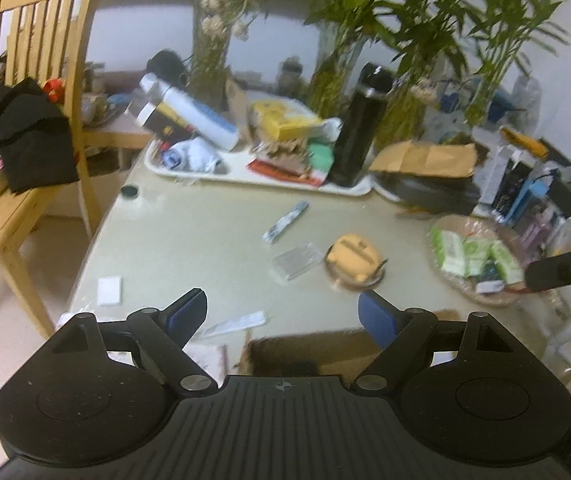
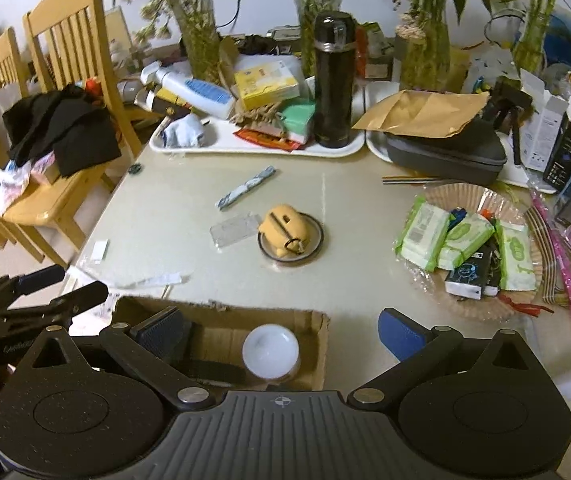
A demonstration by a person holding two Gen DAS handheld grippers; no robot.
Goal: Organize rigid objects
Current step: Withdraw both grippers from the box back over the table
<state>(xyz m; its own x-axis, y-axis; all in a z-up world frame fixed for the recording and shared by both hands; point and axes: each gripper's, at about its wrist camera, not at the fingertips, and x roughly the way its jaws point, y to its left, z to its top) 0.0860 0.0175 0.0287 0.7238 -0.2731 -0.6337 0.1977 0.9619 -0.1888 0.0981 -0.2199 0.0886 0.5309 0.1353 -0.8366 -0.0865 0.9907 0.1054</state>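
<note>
Both claws hang spread and empty above the cardboard box (image 2: 221, 344) at the worktop's (image 2: 357, 272) near edge; a white jar (image 2: 271, 350) already sits inside, apparently sorted.

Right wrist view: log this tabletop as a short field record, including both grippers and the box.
left gripper: open, empty, above the near table edge
right gripper: open, empty, over the box
cardboard box: near edge, open top, holds a white cup
yellow case: on a small dark-rimmed dish, mid-table
clear plastic case: flat, just left of the dish
black flask: upright on the white tray
basket: right side, green packets inside
</note>
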